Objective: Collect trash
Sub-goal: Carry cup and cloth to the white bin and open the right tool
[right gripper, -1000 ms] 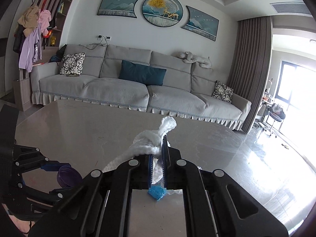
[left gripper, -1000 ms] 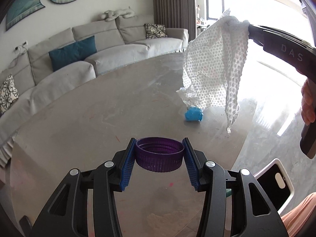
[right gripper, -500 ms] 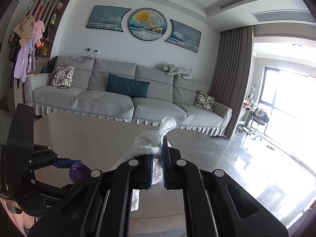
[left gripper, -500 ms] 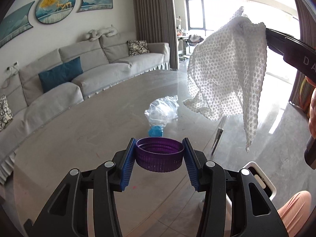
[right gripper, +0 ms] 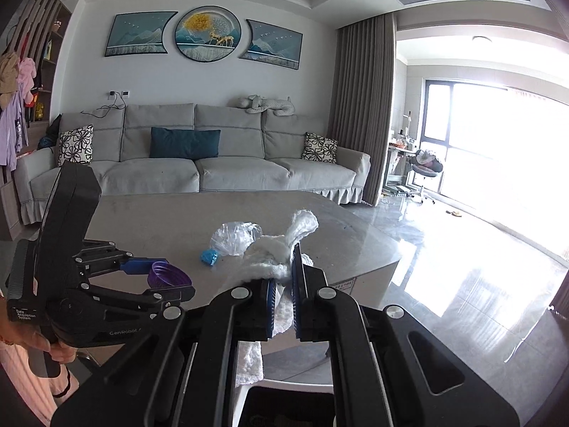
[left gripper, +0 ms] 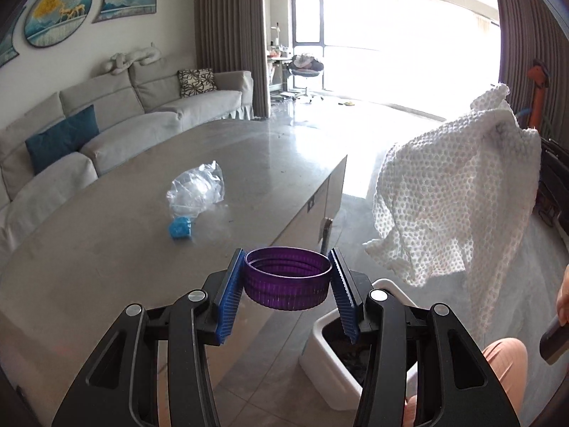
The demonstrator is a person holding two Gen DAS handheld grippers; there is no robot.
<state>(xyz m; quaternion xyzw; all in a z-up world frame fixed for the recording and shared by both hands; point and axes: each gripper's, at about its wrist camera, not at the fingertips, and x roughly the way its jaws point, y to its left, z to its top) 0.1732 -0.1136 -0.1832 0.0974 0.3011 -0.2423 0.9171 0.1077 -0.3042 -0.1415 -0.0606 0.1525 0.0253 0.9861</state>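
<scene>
My left gripper point(left gripper: 287, 286) is shut on a purple bottle cap point(left gripper: 286, 287), held in the air past the table's near edge; it also shows in the right wrist view point(right gripper: 167, 279). My right gripper point(right gripper: 283, 295) is shut on a white dotted paper towel point(right gripper: 277, 267), which hangs at the right in the left wrist view point(left gripper: 455, 195). A white trash bin point(left gripper: 336, 363) stands on the floor below both grippers; its rim shows in the right wrist view point(right gripper: 245, 396). A crumpled clear plastic bottle point(left gripper: 197, 188) with a blue cap point(left gripper: 180, 228) lies on the grey table point(left gripper: 106, 249).
A grey sofa point(right gripper: 199, 163) runs along the far side of the table. The table's right end has a cabinet face point(left gripper: 320, 206) above glossy floor tiles point(right gripper: 462, 284). The person's knee point(left gripper: 505, 359) is beside the bin.
Both grippers have swung right, off the table toward the bin, carrying the cap and the towel. The bin has come further into view below them.
</scene>
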